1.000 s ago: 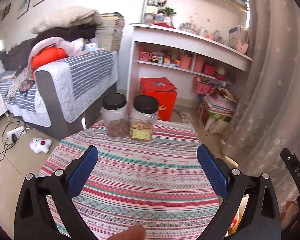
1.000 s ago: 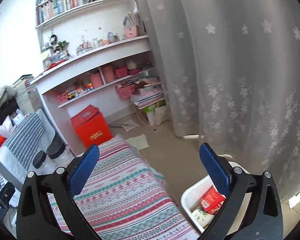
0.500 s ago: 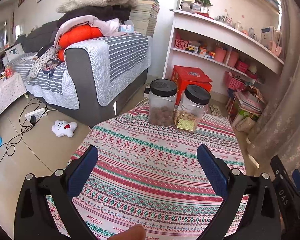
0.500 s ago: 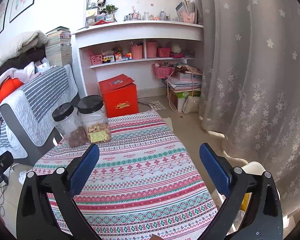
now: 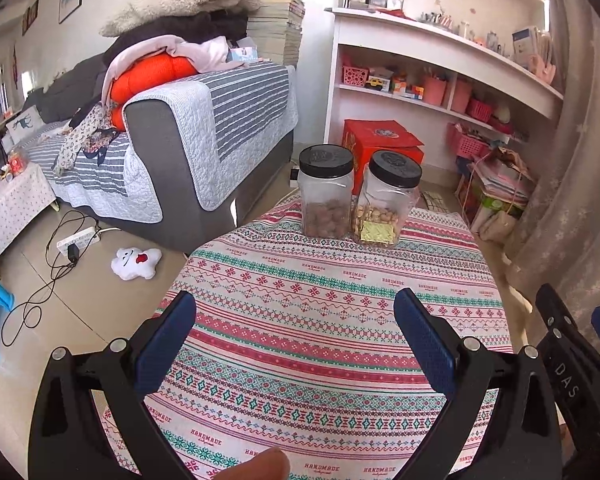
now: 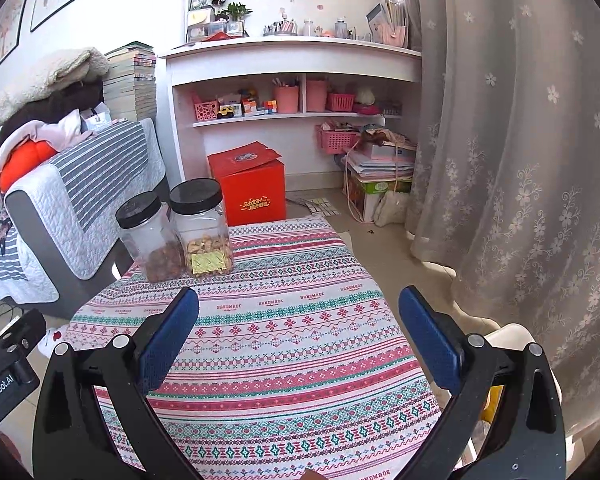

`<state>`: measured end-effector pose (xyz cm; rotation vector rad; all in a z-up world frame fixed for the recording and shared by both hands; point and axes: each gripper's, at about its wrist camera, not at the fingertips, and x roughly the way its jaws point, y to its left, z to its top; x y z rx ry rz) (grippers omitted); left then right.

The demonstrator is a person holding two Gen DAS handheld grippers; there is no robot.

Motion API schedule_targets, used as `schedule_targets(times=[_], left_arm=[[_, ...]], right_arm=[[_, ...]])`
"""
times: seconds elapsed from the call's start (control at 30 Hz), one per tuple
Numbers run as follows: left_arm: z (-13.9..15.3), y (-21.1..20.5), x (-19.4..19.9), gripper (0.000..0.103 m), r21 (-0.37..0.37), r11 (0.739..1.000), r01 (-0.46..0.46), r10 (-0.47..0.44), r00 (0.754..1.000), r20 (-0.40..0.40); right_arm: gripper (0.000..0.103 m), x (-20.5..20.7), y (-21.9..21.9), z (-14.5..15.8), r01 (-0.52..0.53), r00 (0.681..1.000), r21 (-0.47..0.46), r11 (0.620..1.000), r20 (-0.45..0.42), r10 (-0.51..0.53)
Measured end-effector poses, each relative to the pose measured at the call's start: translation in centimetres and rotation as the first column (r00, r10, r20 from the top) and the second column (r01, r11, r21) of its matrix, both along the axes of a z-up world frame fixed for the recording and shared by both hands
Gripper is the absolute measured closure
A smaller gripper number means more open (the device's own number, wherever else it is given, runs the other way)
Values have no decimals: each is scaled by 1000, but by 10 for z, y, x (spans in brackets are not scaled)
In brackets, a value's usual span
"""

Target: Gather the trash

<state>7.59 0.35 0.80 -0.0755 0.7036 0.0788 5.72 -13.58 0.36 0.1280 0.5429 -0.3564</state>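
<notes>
My left gripper is open and empty above the near part of a table with a striped patterned cloth. My right gripper is open and empty above the same cloth. A white bin stands on the floor by the table's right side, mostly hidden behind my right finger; something yellow shows inside. No loose trash shows on the cloth. The right gripper's body shows at the right edge of the left wrist view.
Two clear jars with black lids, one with nuts and one with snacks, stand at the table's far edge. Beyond are a grey sofa, a red box, white shelves and a curtain.
Both views have turned toward the table and settled. The right view swung from the bin and curtain to face the jars. Both grippers stay open.
</notes>
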Motion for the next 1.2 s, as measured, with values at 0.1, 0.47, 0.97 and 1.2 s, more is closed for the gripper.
schedule_targets(times=[0.1,0.47,0.97,1.2], left_arm=[[-1,-2,0,7,2,1000,-3,3,1000,4],[3,3,0,7,7,1000,-15,15,1000,25],[0,3,3,7,3,1000,-15,15,1000,15],[-3,4,4,7,2,1000,-17,17,1000,7]], right_arm=[[7,0,0,0,0,1000,-1,1000,-1,0],[7,4,1,-1,-19,1000,-8,1000,-20,18],[7,3,4,-1,-22,1000,-6,1000,-19,22],[7,3,5,-2,-25,999,0,1000,-25,25]])
